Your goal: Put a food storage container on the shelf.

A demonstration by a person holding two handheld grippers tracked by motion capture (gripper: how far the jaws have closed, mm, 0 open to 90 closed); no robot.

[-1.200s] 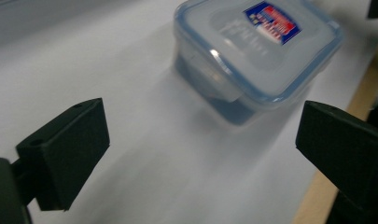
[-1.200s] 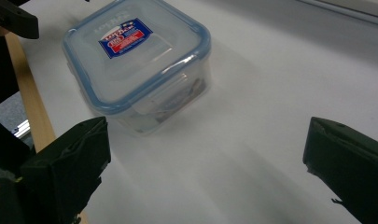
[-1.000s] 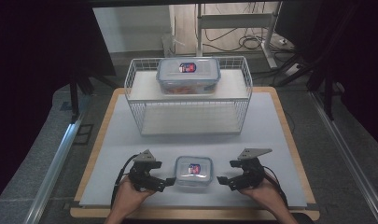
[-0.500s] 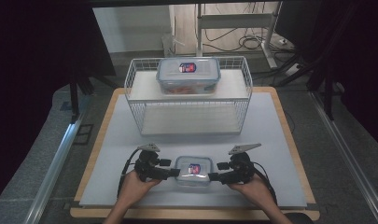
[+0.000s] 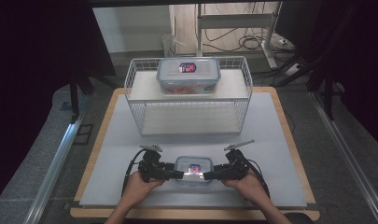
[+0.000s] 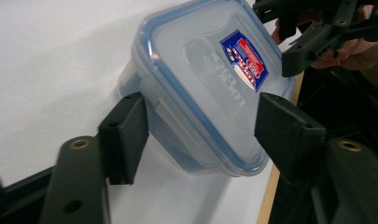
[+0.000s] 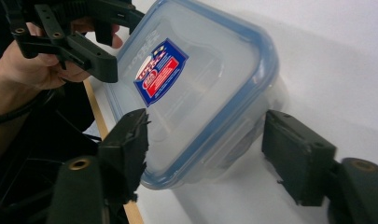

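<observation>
A small clear lidded box (image 5: 193, 169) with a blue rim and a red-and-blue label lies near the front edge of the white mat. My left gripper (image 5: 178, 174) is at its left end and my right gripper (image 5: 208, 176) at its right end, each held in a hand. In the left gripper view the box (image 6: 210, 79) lies between the open jaws of the left gripper (image 6: 203, 140), one pad close against its side wall. In the right gripper view the right gripper (image 7: 210, 154) straddles the other end of the box (image 7: 196, 93), a gap showing at one pad.
A white wire rack (image 5: 191, 109) stands at the back of the mat (image 5: 270, 135). A larger clear lidded box (image 5: 188, 74) sits on its top shelf, above a bare lower shelf. Beyond the mat are the wooden board's edges and the grey floor.
Both grippers have moved inward from either side of the small box until their open jaws reach around its ends. The box itself has stayed in place.
</observation>
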